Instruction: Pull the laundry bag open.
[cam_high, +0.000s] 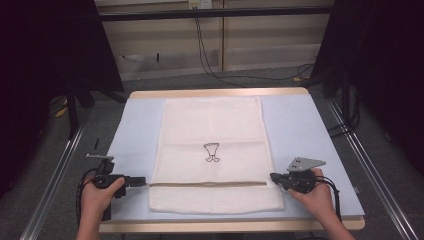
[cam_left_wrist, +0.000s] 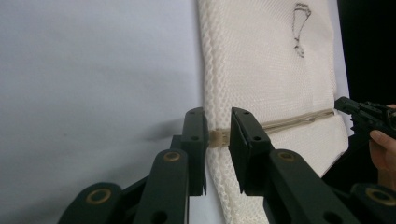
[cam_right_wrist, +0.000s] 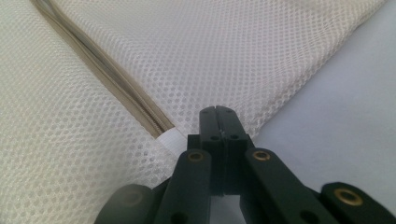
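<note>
A white mesh bag (cam_high: 212, 125) lies flat on the pale blue table (cam_high: 135, 130), with a beige zipper (cam_high: 207, 184) running across its near end. My left gripper (cam_high: 145, 181) is at the zipper's left end. In the left gripper view its jaws (cam_left_wrist: 217, 114) stand slightly apart, with the beige zipper pull (cam_left_wrist: 218, 137) in the gap between them. My right gripper (cam_high: 272, 176) is at the zipper's right end. Its jaws (cam_right_wrist: 218, 109) are pressed together on the bag's edge (cam_right_wrist: 233, 56), beside the zipper's white end tab (cam_right_wrist: 170, 137).
A small black line drawing (cam_high: 212, 151) marks the bag's middle. The table's wooden front edge (cam_high: 230, 225) is just below the bag. Metal rails (cam_high: 55, 175) run along the floor on both sides, cables (cam_high: 210, 60) trail behind the table, and dark curtains flank it.
</note>
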